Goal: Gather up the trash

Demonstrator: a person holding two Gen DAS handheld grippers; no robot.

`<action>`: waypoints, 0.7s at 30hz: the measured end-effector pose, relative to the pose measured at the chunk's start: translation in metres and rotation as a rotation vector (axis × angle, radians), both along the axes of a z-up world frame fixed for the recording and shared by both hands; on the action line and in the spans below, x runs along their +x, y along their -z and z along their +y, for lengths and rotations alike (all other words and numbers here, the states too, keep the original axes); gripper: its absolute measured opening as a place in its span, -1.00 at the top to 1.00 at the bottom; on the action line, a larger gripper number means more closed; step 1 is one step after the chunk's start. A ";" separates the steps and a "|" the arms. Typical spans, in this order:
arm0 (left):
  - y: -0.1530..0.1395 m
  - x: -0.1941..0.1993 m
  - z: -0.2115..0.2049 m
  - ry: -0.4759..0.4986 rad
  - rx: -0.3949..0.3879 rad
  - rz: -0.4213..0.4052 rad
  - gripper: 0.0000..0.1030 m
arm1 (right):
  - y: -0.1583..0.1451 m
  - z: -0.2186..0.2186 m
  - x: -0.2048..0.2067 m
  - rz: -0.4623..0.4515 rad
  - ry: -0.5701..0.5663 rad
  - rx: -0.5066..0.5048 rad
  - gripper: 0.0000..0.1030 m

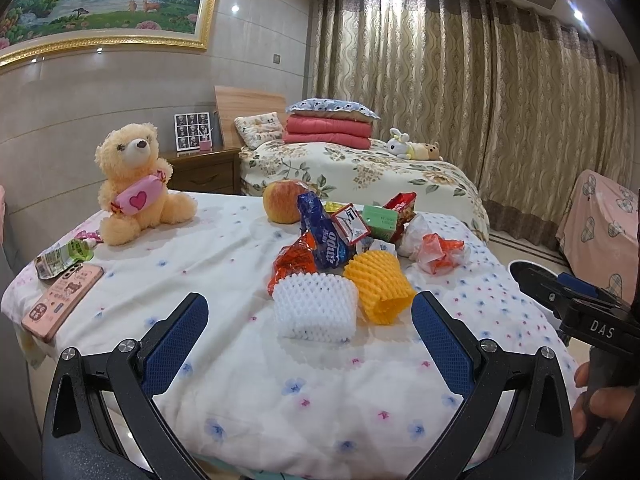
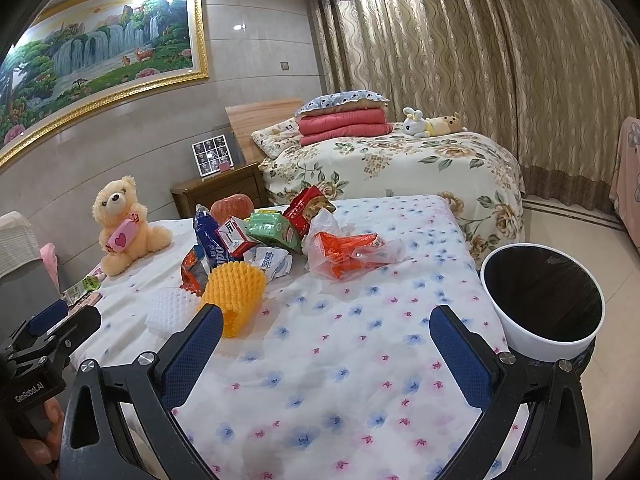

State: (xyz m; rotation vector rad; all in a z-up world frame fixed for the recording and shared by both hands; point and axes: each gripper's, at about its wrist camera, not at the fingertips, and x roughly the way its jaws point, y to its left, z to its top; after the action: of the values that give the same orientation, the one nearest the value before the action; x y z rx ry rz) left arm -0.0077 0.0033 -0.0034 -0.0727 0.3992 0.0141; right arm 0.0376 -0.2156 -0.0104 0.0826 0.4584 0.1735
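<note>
**A:** Where does the trash sit?

**B:** In a heap toward the far edge of the bed point(image 1: 248, 360), on the flowered sheet. Nearest the near edge lie a white foam net point(image 1: 315, 307) and a yellow foam net point(image 1: 378, 287), touching each other. Behind them are a blue biscuit wrapper point(image 1: 320, 232), an orange wrapper point(image 1: 294, 258), small cartons point(image 1: 352, 222) and a crumpled plastic bag point(image 2: 348, 252). The bin point(image 2: 544, 304) stands off the right edge of the bed, lined in black, its mouth tipped toward us.

**A:** And the claws?

**B:** Both spread wide and empty. The left claw point(image 1: 310, 344) hangs over the near edge, facing the white net; the right claw point(image 2: 326, 352) hangs over bare sheet, the bin just beside its right finger.

**A:** How will the nets handle?

**B:** Very light and springy, I'd judge. They squash flat under a pinch, so close well in across the middle of the tube, not on a frayed end. The wrappers look slick and crinkly; pinch a folded ridge.

**A:** Anything to leave?

**B:** The apple point(image 1: 282, 202), the teddy bear point(image 1: 136, 184) and the phone point(image 1: 60, 300) near the left edge don't look like trash.
</note>
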 end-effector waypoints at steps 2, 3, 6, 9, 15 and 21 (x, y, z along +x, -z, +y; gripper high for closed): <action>0.001 0.000 0.000 0.000 -0.001 0.002 -1.00 | 0.000 -0.001 0.001 0.002 0.001 0.000 -1.00; 0.001 0.000 0.000 0.001 -0.001 0.003 -1.00 | 0.000 0.000 0.000 0.003 0.000 0.001 -1.00; 0.002 0.001 0.002 0.002 -0.004 0.007 -1.00 | 0.001 0.003 -0.002 0.009 -0.002 0.002 -1.00; 0.002 0.003 0.003 0.002 -0.006 0.014 -1.00 | 0.002 0.005 -0.003 0.016 -0.004 0.003 -1.00; 0.009 0.011 0.008 -0.008 -0.018 0.051 -1.00 | 0.008 0.007 0.006 0.053 -0.018 0.010 -1.00; 0.021 0.025 0.019 -0.031 -0.044 0.115 -1.00 | 0.014 0.014 0.021 0.110 -0.055 0.025 -1.00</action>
State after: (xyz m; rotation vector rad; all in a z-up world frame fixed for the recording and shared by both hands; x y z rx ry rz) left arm 0.0175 0.0226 -0.0247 -0.1221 0.5134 0.0400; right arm 0.0587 -0.2019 -0.0242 0.1041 0.5682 0.2297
